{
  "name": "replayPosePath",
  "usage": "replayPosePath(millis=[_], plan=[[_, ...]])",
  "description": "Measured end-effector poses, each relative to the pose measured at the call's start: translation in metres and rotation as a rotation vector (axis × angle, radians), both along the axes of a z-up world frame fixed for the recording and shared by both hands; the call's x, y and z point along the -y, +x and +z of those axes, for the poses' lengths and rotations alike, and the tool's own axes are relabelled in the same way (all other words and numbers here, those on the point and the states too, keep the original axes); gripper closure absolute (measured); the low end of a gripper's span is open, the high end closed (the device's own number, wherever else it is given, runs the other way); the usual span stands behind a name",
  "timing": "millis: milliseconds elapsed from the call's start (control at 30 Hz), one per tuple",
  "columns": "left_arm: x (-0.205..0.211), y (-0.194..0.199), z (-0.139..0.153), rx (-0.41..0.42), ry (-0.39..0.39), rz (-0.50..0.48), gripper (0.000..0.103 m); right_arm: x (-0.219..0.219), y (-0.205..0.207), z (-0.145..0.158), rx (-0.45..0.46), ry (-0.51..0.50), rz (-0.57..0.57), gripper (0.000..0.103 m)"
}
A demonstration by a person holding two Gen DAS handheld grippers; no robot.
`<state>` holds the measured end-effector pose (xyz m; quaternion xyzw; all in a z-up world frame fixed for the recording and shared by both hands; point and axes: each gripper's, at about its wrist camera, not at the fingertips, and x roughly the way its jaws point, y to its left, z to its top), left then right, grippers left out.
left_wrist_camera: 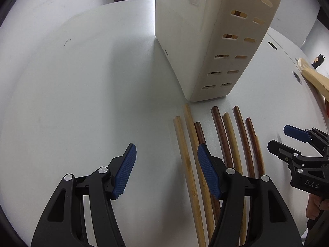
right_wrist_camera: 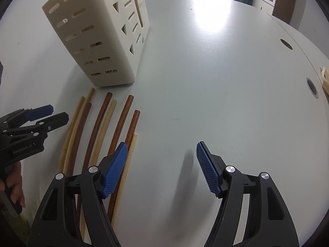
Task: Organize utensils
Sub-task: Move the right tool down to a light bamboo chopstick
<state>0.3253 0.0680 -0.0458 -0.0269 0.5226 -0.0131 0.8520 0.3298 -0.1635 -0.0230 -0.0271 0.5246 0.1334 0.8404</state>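
Observation:
Several chopsticks (left_wrist_camera: 230, 140), some pale bamboo and some dark wood, lie side by side on the white table just in front of a cream slotted utensil holder (left_wrist_camera: 207, 47). In the right wrist view the chopsticks (right_wrist_camera: 102, 123) lie left of centre, below the holder (right_wrist_camera: 98, 41). My left gripper (left_wrist_camera: 166, 170) is open and holds nothing. Its right finger hangs over the leftmost chopsticks and its gap is over bare table. My right gripper (right_wrist_camera: 161, 168) is open and holds nothing too, its left finger above the rightmost chopsticks. Each gripper shows in the other's view: right gripper (left_wrist_camera: 282, 139), left gripper (right_wrist_camera: 55, 113).
Two round cable holes (right_wrist_camera: 286, 44) (right_wrist_camera: 312, 87) sit near the table's right edge. A pale wooden object (left_wrist_camera: 316, 80) lies at the far right. A person's hand (right_wrist_camera: 14, 177) holds the left gripper's handle. Brown wood shows through the holder's slots.

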Motion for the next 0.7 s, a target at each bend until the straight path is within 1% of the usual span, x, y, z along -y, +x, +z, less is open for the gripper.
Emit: replayPosePath(millis=[133,300,533,667,700], plan=[[0.002,0.003,-0.006,-0.009,0.002,-0.007,0.041,-0.003,0.002,-0.011,-0.018,-0.004,-0.005,0.034],[0.000,0.008,-0.010,-0.006,0.010,-0.007,0.042,-0.009,-0.001,-0.013,0.019,-0.042,0.002,0.034],[-0.005,0.012,-0.016,-0.009,0.020,0.001,0.042,-0.013,0.003,-0.010,0.016,-0.015,0.003,0.034],[-0.006,0.011,-0.019,-0.007,0.030,0.000,0.042,-0.019,0.001,-0.018,0.011,-0.005,0.012,0.033],[-0.005,0.011,-0.019,-0.005,0.034,0.000,0.042,-0.019,0.001,-0.018,0.012,-0.017,0.006,0.033]])
